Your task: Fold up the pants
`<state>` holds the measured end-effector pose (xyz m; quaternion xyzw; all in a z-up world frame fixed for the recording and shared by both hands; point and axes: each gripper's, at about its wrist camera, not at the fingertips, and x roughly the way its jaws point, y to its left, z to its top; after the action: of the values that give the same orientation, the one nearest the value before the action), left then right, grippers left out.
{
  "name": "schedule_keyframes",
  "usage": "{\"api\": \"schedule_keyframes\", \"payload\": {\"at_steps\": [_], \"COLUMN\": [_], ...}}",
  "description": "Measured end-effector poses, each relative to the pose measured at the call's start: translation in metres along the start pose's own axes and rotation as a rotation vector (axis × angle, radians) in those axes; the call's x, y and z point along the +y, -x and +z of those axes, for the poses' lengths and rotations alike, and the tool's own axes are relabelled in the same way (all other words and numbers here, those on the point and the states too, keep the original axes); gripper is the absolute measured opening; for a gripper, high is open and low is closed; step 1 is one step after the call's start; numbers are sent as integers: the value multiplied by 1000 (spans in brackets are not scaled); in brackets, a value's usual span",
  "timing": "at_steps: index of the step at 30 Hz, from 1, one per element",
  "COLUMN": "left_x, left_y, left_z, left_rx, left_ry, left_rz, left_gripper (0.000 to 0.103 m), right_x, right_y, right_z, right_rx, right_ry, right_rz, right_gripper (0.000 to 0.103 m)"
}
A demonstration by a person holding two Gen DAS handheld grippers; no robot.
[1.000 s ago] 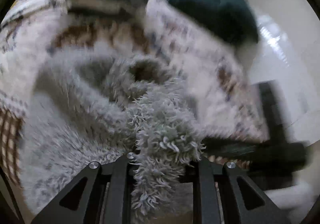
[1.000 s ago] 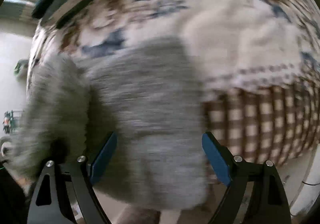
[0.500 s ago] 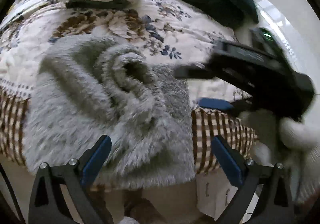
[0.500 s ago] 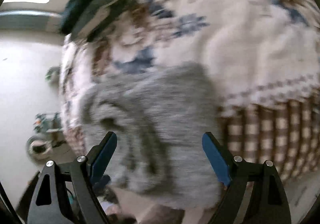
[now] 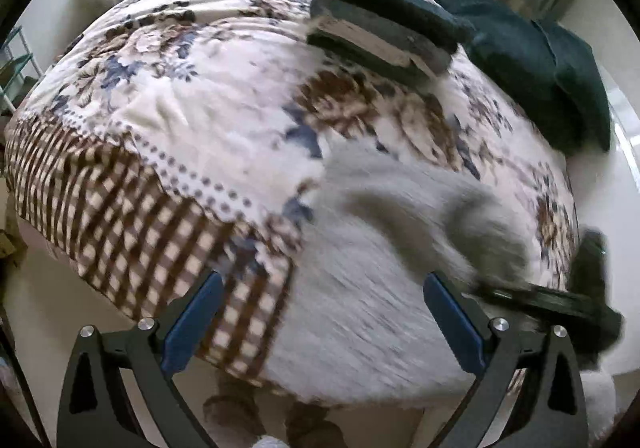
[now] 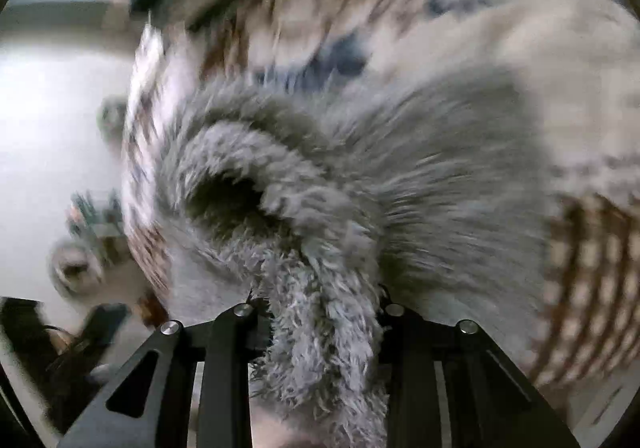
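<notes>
Left hand-held gripper [image 5: 320, 324] newly off pants [image 5: 384, 248], beside clothes stack [image 5: 380, 43].

No text, label, brand, number or sign could be read in either view; only floral and checked patterns were seen on the bedspread [image 5: 208, 95].

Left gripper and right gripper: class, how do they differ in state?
The left gripper stands wide open with nothing between its blue pads; the right gripper is closing on a fold of the grey pants. Left hangs over the bed's edge; right sits on the pants. Both point downward.
</notes>
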<state>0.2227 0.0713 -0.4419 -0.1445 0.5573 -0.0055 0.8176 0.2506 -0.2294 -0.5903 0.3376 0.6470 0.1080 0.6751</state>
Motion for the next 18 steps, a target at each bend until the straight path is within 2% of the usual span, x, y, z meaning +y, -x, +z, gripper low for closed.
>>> {"api": "schedule_keyframes", "payload": {"at_steps": [2,4,6,7,8,9,10,11,13,16,18], "left_x": [1,-5,-17,-24,-32,-41,-50,-57,-76,-93,-102], "left_y": [-4,-15,-33,-43,-55,-70,-86,-97,-124,-146,-155], "left_z": [12,23,34,38,43,49,54,58,67,71,69], "left_rx": [2,28,66,82,104,130,160,182,237,274,287], "left_ry": [3,-4,-13,-18,-18,-21,-31,-40,-85,-158,-212], "left_rz": [-28,-59,-117,-137,-160,-179,-192,-199,-191,-157,-131], "left_gripper": [103,103,103,103,103,103,103,103,103,102,103], "right_x": [-18,-40,-60,-71,-86,-100,-112,-123,-130,-125,-110], "right_y": [43,81,93,90,80,68,55,48,56,92,108], "right_z": [1,1,3,5,7,8,9,7,8,6,10], "right_rx": [-75,-125,-105,-67,-12,48,102,133,80,-90,-186], "right_ry": [-64,-104,-115,-120,-145,-170,-190,-221,-244,-265,-226], "right_rz": [18,-7,-25,-26,-26,-31,-66,-147,-171,-213,-167], "right_gripper": [30,30,34,38,53,80,86,86,86,86,86]}}
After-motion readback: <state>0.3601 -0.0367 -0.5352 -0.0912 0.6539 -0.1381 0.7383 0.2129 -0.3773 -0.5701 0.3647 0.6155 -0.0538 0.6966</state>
